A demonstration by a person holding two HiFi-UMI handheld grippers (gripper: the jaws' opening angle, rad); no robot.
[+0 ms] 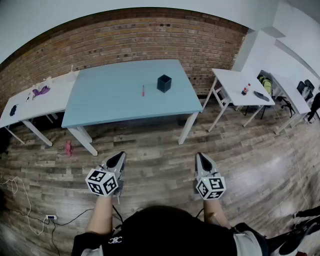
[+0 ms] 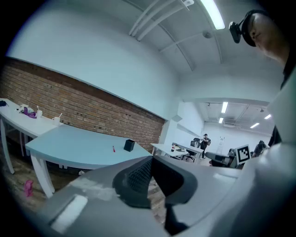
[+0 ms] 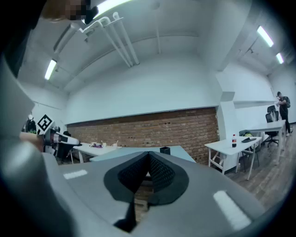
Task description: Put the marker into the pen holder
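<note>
Holding left gripper point(image 1: 119, 155) and right gripper point(image 1: 201, 156) closed and empty, the person is standing well short of the blue table point(image 1: 110, 102), where the red marker point(image 1: 143, 90) is lying at 9 o'clock from the black pen holder point(image 1: 164, 83); judging approach pending, jaws needing opening next.

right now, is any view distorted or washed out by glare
Head view: strong fisheye, the brick wall bows into an arc, and light glares off the wood floor at right. Left gripper view: ceiling light blown out, marker only a red speck. Right gripper view: dark corners, light strip overexposed.
</note>
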